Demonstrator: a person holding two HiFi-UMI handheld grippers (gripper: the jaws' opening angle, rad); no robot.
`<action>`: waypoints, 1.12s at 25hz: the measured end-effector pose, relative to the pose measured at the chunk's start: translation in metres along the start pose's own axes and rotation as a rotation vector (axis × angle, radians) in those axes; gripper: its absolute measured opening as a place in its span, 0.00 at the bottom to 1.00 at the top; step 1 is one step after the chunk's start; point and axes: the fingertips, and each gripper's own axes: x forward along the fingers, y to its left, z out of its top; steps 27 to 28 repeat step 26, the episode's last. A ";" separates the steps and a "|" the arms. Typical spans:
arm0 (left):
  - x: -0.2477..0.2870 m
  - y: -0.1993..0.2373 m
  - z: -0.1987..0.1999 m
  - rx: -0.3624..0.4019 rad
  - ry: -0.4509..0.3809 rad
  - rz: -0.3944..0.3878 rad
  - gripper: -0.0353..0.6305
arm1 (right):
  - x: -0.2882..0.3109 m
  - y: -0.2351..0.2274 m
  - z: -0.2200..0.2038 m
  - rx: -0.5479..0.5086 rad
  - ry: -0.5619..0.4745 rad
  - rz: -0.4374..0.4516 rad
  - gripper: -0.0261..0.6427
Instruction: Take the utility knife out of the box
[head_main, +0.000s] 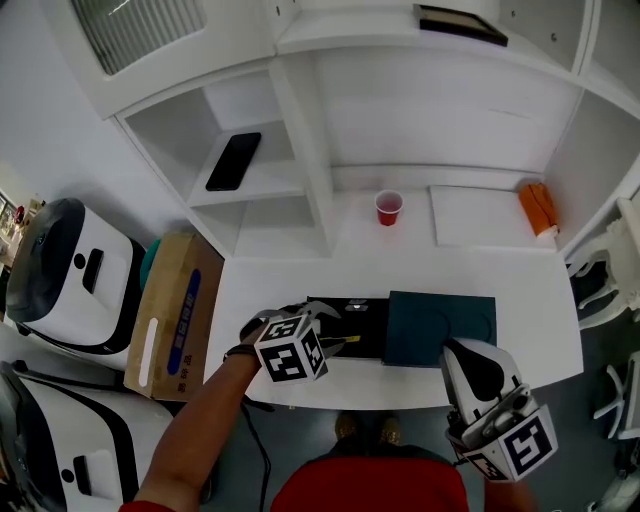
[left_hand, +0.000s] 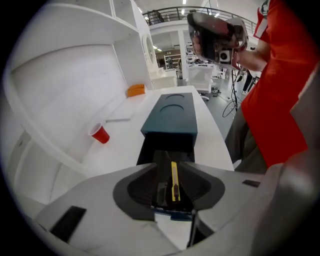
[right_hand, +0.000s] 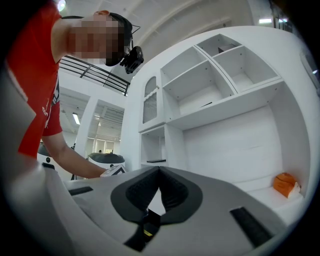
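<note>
Left gripper (left_hand: 168, 164) fingers, spread apart, are held over the yellow utility knife (left_hand: 174, 182) inside the box (left_hand: 170, 117); right gripper (right_hand: 159, 169) fingers are clenched.

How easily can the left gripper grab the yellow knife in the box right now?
Probably yes, quite easily. The left gripper hangs right over the pulled-out tray of the box. Its jaws are apart with the utility knife showing between them, and nothing covers the knife.
</note>
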 end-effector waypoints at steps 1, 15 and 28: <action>0.005 0.000 -0.003 0.008 0.018 -0.021 0.32 | 0.000 -0.001 -0.001 -0.001 0.004 -0.006 0.04; 0.058 -0.020 -0.036 0.101 0.227 -0.275 0.33 | -0.006 -0.014 -0.008 0.000 0.033 -0.094 0.04; 0.071 -0.023 -0.045 0.152 0.328 -0.361 0.34 | -0.018 -0.032 -0.011 0.006 0.035 -0.150 0.04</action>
